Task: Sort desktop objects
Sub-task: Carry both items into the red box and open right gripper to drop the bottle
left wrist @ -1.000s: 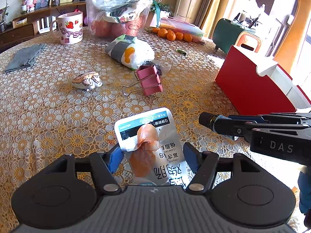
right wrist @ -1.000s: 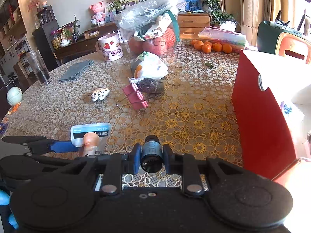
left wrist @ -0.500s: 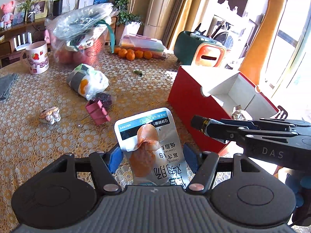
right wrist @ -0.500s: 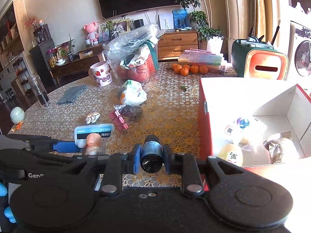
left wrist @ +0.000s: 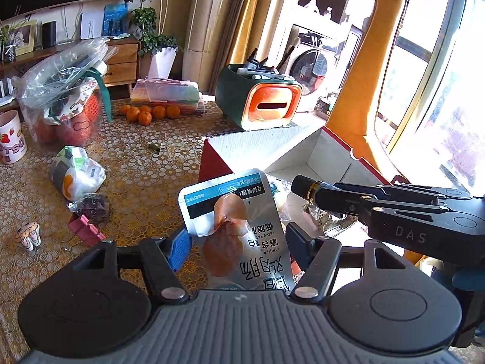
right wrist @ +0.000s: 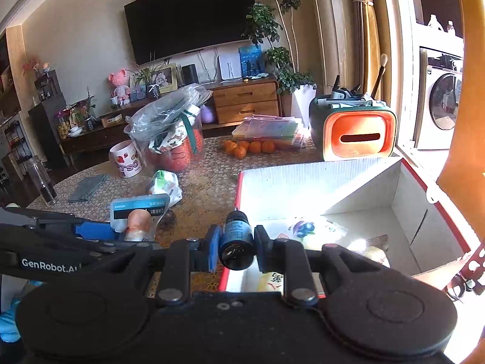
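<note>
My left gripper [left wrist: 238, 244] is shut on a silver chicken-snack packet [left wrist: 239, 227], held in the air at the near left corner of the red box [left wrist: 218, 160]. My right gripper [right wrist: 235, 242] is shut on a small dark bottle [right wrist: 236, 239], held over the box's [right wrist: 318, 188] near left corner. The bottle [left wrist: 306, 186] and right gripper also show in the left wrist view, over the box. The packet [right wrist: 139, 215] and left gripper show at the left of the right wrist view. Several wrapped snacks [right wrist: 303, 229] lie inside the box.
On the lace-covered table [left wrist: 136, 157] lie a pink binder clip [left wrist: 85, 230], a white snack bag [left wrist: 75, 173], a small striped figure [left wrist: 28, 235], a strawberry mug [right wrist: 127, 159], a bagged basket [right wrist: 172, 133], oranges [right wrist: 248, 147] and a green-orange organiser [right wrist: 354, 130] behind the box.
Both grippers have risen and swung right from over the table, carrying the packet and the bottle to the open red box. Both grips are unchanged.
</note>
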`<state>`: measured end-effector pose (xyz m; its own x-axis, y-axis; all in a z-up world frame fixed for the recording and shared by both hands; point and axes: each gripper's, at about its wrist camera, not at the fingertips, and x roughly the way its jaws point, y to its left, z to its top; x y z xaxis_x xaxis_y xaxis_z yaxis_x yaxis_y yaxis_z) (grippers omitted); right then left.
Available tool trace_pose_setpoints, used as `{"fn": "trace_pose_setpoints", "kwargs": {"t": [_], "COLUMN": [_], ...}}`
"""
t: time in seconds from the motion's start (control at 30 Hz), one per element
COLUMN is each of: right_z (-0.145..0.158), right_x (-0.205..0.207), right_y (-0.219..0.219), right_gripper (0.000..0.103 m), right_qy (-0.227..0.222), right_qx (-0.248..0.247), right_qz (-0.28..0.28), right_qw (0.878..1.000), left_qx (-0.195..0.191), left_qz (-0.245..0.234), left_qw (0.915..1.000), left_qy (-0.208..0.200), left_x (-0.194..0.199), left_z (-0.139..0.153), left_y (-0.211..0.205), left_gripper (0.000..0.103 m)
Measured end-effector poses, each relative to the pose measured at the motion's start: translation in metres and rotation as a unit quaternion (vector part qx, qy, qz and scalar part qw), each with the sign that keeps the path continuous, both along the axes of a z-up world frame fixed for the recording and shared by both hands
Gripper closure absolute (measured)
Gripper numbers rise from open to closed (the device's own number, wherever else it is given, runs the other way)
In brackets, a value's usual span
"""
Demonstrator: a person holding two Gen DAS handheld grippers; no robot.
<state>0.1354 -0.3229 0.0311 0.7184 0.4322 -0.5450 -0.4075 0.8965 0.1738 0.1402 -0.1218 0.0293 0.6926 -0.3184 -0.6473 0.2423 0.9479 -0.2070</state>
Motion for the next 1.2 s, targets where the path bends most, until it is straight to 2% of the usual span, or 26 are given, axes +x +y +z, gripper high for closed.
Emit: {"fn": "trace_pose_setpoints", "kwargs": {"t": [0.43, 0.6, 0.93, 0.97, 1.0, 1.03, 1.2], "right_z": [-0.008, -0.018, -0.041, -0.043, -0.043, -0.043, -0.046], "right_x": [0.025, 0.045, 0.085, 0.089, 0.093, 0.097, 0.124], "right_y": [-0.054, -0.068, -0.093, -0.094, -0.094, -0.096, -0.095], "right_gripper": [0.081, 0.081, 0.082, 0.083, 0.095, 0.099, 0.096], "right_qy": [-0.002, 0.010, 0.039, 0.040, 0.040, 0.040, 0.058], "right_qx": [-0.002, -0.020, -0.022, -0.022, -0.021, -0.019, -0.025], "right_qz": [-0.053, -0.070, -0.102, -0.105, -0.108, -0.111, -0.110], "right_qw": [0.999, 0.997, 0.994, 0.993, 0.993, 0.993, 0.992], "left_qx": [0.021, 0.028, 0.052, 0.053, 0.056, 0.059, 0.072], "left_qz": [-0.052, -0.066, -0.074, -0.074, -0.073, -0.074, -0.081], "left_qw": [0.9984, 0.9971, 0.9933, 0.9930, 0.9928, 0.9925, 0.9891], "left_qy": [0.005, 0.026, 0.072, 0.075, 0.076, 0.076, 0.100], "left_x": [0.049, 0.083, 0.140, 0.143, 0.146, 0.149, 0.165], "left_z": [0.005, -0.002, -0.032, -0.034, -0.037, -0.038, -0.053], "left_y": [-0.060, -0.080, -0.112, -0.114, -0.116, -0.119, -0.132], "left_gripper": [0.037, 0.037, 0.037, 0.037, 0.037, 0.037, 0.037]}}
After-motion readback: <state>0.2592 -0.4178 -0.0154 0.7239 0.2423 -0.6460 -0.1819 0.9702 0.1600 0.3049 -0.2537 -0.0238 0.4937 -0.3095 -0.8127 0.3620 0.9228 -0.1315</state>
